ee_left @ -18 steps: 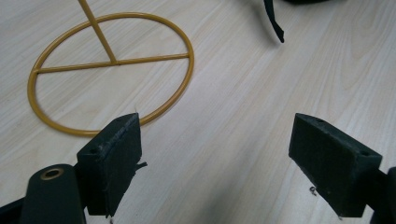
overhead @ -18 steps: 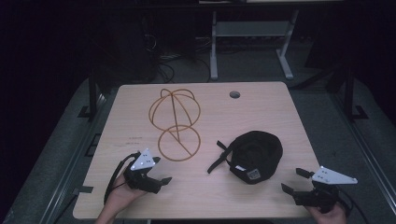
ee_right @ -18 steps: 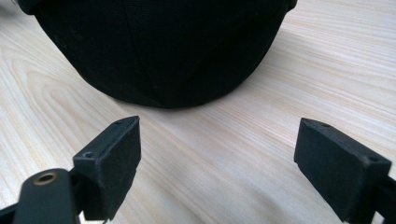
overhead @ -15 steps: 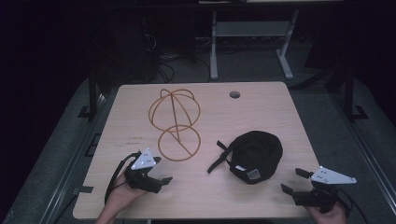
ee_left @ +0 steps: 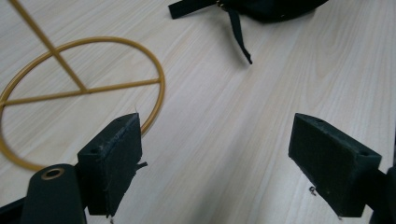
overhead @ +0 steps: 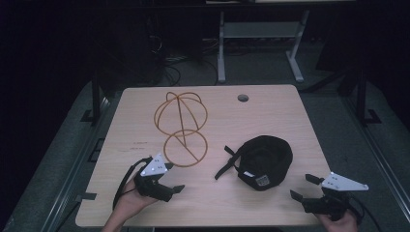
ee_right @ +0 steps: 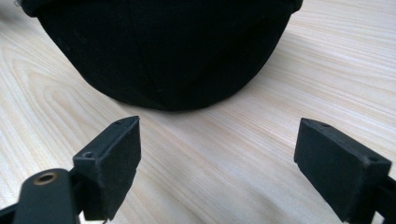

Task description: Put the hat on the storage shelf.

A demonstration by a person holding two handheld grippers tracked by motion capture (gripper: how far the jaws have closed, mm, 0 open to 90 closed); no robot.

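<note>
A gold wire hat stand (overhead: 181, 128) lies on its side on the wooden table (overhead: 270, 111), with its round base ring (ee_left: 79, 88) nearest me. To the right of it a black cap (overhead: 263, 162) rests upside down, its strap (ee_left: 238, 32) trailing left. My left gripper (overhead: 173, 179) is open just in front of the base ring, with nothing between its jaws (ee_left: 219, 158). Near the table's front right corner my right gripper (overhead: 303, 187) is open and points at the cap (ee_right: 163, 46), a short way off; its jaws (ee_right: 219, 163) are empty.
A round cable hole (overhead: 242, 98) sits near the table's far edge. Behind the table stand a metal frame (overhead: 261, 43) and loose cables (overhead: 169, 63) on a dark floor. Bare wood lies between the two grippers.
</note>
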